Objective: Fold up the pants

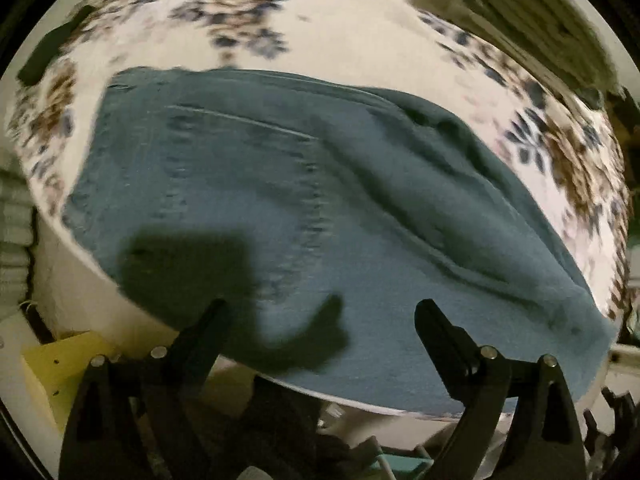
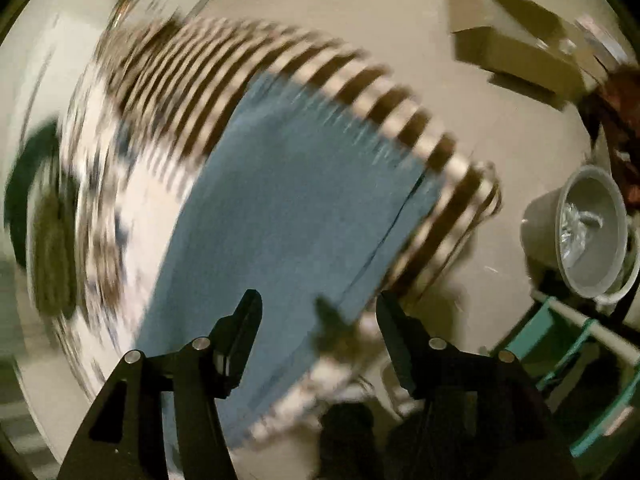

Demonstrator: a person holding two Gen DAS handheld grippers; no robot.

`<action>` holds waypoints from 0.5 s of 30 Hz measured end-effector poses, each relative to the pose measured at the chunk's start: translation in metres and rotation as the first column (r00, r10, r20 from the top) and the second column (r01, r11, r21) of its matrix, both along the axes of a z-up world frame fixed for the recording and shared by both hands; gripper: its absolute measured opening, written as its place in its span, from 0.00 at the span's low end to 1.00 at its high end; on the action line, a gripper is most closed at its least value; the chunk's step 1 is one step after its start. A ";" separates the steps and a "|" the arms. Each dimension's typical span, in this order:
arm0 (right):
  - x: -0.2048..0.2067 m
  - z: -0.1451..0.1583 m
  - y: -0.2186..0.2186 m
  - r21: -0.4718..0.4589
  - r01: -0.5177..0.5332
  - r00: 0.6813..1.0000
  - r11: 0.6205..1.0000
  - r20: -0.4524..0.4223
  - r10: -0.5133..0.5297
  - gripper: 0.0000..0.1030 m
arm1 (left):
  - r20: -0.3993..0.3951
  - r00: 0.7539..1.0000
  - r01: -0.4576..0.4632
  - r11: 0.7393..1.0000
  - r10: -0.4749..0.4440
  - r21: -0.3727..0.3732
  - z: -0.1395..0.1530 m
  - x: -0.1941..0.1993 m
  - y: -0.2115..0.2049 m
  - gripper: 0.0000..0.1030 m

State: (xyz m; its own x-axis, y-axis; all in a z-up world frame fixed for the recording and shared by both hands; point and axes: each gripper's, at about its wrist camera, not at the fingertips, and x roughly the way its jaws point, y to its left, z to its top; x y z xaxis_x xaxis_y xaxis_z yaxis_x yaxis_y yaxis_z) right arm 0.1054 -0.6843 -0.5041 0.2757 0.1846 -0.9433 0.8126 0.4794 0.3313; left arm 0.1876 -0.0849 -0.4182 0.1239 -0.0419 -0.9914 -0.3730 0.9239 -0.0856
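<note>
Blue pants (image 1: 304,200) lie spread on a bed with a floral cover (image 1: 360,36), with a back pocket and a ridge of folds showing. My left gripper (image 1: 320,308) is open and empty, held just above the near edge of the pants. In the right wrist view the pants (image 2: 288,216) reach the bed's striped edge (image 2: 360,80); the view is blurred by motion. My right gripper (image 2: 318,304) is open and empty above the pants' near edge.
A grey bucket (image 2: 596,236) with something shiny inside stands on the floor at the right. A cardboard box (image 2: 512,44) lies on the floor beyond. A teal rack (image 2: 576,364) is at the lower right. A yellow object (image 1: 60,368) sits below the bed's edge.
</note>
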 end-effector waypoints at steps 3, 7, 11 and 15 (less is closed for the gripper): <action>-0.005 -0.016 -0.036 -0.023 0.121 0.992 0.992 -0.021 -0.122 0.60 | 0.003 0.999 0.050 0.999 -0.050 -0.002 -0.004 0.015 -0.020 0.91; -0.007 -0.044 -0.059 0.023 0.212 0.977 0.977 -0.010 -0.212 0.39 | -0.011 0.993 0.116 0.993 -0.116 -0.009 -0.014 0.034 -0.047 0.91; -0.001 -0.039 -0.052 -0.104 0.154 0.988 0.983 -0.013 -0.156 0.03 | -0.033 0.984 0.178 0.984 -0.178 -0.010 -0.024 0.043 -0.067 0.91; -0.011 -0.001 -0.044 -0.219 0.092 0.995 0.971 -0.022 -0.099 0.02 | -0.047 0.973 0.226 0.974 -0.226 -0.013 -0.026 0.048 -0.077 0.91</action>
State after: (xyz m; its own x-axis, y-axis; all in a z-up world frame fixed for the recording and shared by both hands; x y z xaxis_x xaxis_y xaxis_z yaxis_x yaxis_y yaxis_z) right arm 0.0943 -0.7279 -0.5056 0.2503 -0.0519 -0.9668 0.8670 0.4565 0.2000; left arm 0.2358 -0.1622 -0.4440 0.0629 -0.0705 -0.9955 -0.1586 0.9841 -0.0797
